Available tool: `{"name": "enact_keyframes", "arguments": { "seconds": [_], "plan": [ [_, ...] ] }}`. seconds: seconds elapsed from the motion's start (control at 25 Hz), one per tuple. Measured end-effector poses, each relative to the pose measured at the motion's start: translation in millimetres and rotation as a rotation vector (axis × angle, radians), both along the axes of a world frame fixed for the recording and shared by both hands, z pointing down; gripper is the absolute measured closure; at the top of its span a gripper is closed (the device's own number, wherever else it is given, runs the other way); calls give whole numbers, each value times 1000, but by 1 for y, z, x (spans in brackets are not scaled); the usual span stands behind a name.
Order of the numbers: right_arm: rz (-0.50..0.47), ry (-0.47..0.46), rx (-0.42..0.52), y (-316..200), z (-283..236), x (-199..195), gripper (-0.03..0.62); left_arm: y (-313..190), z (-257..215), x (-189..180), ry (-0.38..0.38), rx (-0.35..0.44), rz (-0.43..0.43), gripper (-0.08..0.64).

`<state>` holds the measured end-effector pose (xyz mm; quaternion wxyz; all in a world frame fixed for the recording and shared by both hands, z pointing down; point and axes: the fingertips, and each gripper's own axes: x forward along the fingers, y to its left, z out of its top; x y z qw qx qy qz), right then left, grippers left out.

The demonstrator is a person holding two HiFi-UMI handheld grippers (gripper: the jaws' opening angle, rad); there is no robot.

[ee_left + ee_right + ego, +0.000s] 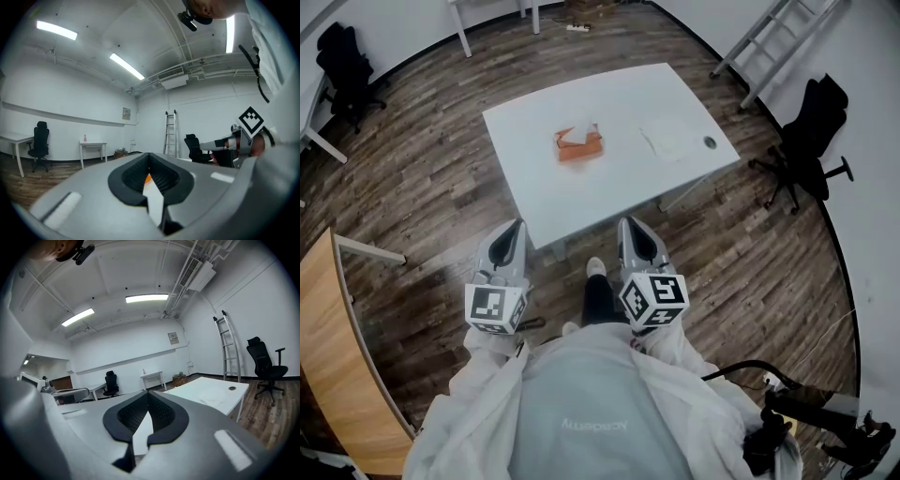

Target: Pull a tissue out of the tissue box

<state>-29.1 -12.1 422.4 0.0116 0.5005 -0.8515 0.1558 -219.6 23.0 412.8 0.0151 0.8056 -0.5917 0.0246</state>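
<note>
Task not begun: orange tissue box [579, 146] on the tabletop [534, 202] at 12 o'clock, tissue [585, 130] seemingly poking up untouched, left claw [517, 228] and right claw [626, 225] both closed, empty, well short of it.

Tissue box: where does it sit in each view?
Head view: tissue box on the white table, left of its centre.
Left gripper view: orange sliver, likely it, low centre.
Right gripper view: not visible.
Shared landmark: the ladder.
</note>
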Motion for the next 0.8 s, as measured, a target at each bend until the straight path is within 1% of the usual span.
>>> {"name": "enact_keyframes", "arguments": {
  "seconds": [0.16,0.44,0.8],
  "plan": [
    [-15,-11,-18,-23,7,-2,592,-18,3,1,-18,-10,-8,560],
    [-48,-24,-20,-74,3,-3,592,-63,-1,6,-32,-19,-30,560],
    [-90,-74,-36,-136,-1,-5,592,-116,-13,10,-89,-36,-64,560]
  ]
}}
